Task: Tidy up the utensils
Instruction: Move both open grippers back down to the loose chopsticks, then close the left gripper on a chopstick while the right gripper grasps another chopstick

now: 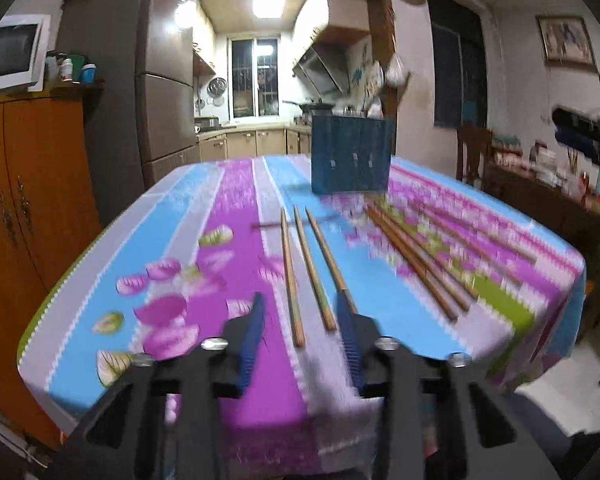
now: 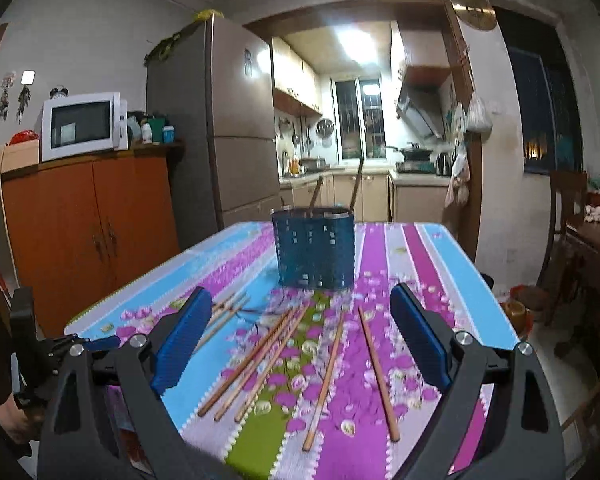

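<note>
Closing in on loose chopsticks strewn over the tablecloth short of the blue holder, left gripper part-open and empty, right gripper wide and empty, needing one stick centred between pads before squeezing.

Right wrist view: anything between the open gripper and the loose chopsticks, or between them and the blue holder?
Nothing visible. The right gripper stands open over the chopsticks; only bare tablecloth separates them from the blue holder.
</note>
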The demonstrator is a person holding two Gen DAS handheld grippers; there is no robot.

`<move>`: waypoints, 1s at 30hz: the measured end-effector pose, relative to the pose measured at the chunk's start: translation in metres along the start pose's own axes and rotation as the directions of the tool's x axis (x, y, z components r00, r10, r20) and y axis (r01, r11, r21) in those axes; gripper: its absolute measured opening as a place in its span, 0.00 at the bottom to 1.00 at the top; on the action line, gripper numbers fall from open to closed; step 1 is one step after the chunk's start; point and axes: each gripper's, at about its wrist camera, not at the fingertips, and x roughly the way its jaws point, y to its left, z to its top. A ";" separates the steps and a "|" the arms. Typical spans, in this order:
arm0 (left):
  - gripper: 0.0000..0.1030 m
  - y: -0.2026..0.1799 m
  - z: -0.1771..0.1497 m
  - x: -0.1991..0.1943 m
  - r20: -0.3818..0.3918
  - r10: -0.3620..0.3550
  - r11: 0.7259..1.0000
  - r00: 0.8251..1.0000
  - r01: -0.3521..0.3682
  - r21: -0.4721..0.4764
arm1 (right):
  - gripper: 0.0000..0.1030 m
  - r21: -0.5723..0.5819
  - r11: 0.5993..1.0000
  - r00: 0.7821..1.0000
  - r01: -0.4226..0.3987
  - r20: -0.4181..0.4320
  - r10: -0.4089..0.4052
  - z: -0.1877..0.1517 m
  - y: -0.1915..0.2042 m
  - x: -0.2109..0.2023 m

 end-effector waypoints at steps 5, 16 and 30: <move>0.13 -0.017 -0.004 0.010 -0.020 -0.026 0.999 0.999 0.026 0.022 | 0.81 0.005 1.000 0.999 0.001 -0.032 0.000 -0.011 0.000 0.005; 0.13 -0.020 -0.009 0.036 -0.052 -0.009 1.000 0.999 0.010 0.021 | 0.81 0.009 1.000 1.000 0.002 -0.013 -0.002 -0.009 -0.003 0.004; 0.13 -0.023 -0.003 0.056 0.002 -0.001 1.000 1.000 0.001 0.013 | 0.35 -0.007 1.000 0.989 -0.020 -0.149 0.018 -0.082 0.012 0.011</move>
